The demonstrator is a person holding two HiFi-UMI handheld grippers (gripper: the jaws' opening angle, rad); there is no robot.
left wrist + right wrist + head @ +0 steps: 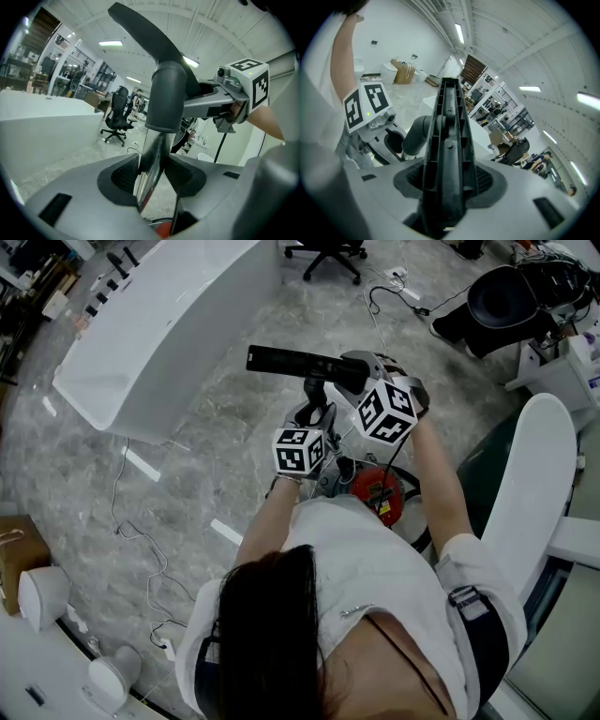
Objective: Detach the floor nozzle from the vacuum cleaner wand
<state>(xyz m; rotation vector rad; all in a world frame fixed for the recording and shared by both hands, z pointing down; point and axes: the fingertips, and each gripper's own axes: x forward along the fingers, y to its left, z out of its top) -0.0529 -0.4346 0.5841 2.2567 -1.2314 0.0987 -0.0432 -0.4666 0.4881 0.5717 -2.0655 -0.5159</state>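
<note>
Person, standing, head bent over the work, a gripper in each hand.

Left gripper: jaws pinching the wand, a shiny metal tube that rises between the two dark pads.

Right gripper: jaws clamped on the floor nozzle, its ribbed dark face filling the gap between the pads.

Floor nozzle: held up in front of the person, above the left gripper. Its long bar lies roughly level, and its grey collar sits over the upper end of the wand, the two joined.

Red canister: on the floor just below the grippers, half hidden by the arms. Probably the vacuum's body.

Floor: grey, marbled, with thin cables trailing across it.

Cardboard box: at the left edge.

Long white counter: beyond the nozzle.

Black office chair: furthest off.
</note>
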